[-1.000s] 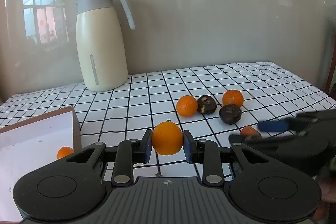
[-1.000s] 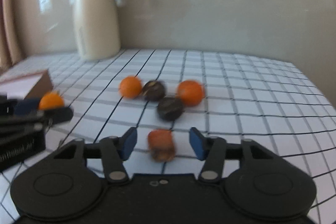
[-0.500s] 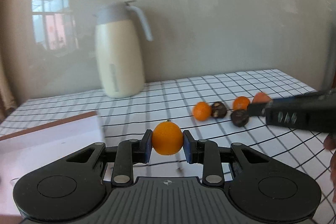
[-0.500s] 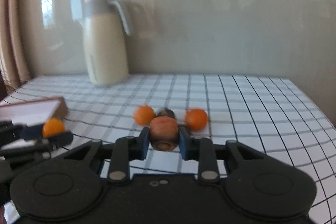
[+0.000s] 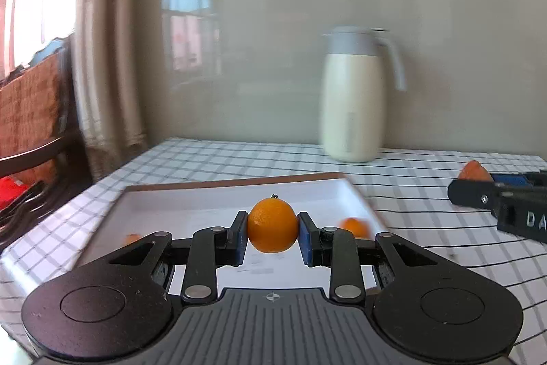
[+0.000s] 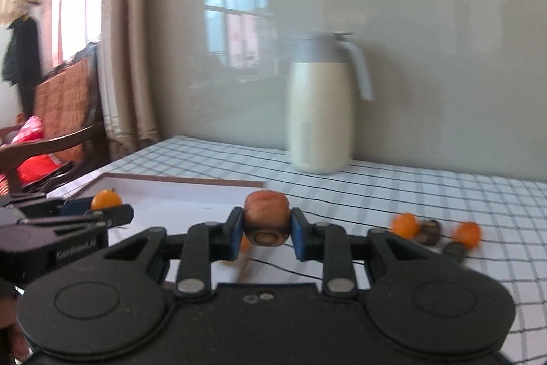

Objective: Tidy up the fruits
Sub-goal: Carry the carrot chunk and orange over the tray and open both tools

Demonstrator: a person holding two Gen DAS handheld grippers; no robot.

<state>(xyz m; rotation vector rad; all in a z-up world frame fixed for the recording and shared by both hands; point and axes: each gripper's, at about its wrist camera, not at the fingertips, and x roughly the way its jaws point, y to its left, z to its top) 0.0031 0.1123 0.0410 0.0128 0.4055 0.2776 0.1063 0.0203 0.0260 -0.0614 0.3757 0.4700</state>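
Note:
My left gripper [image 5: 272,230] is shut on an orange tangerine [image 5: 272,225] and holds it above the white tray [image 5: 191,207]. Two small orange fruits [image 5: 354,226] lie in the tray. My right gripper [image 6: 266,228] is shut on a reddish-brown fruit [image 6: 266,219] and holds it above the table by the tray's right edge [image 6: 191,183]. The left gripper with its tangerine [image 6: 105,199] shows at the left of the right wrist view. The right gripper's tip with its fruit [image 5: 474,171] shows at the right of the left wrist view.
A cream thermos jug [image 5: 355,98] stands at the back of the checked tablecloth [image 5: 427,204]. Two tangerines [image 6: 405,224] and two dark fruits [image 6: 430,230] lie on the cloth to the right. A wooden chair [image 6: 61,125] stands left of the table.
Both grippers swung left with their fruits. The tray now lies under the left gripper, and the loose fruits have slid to the right of the right wrist view.

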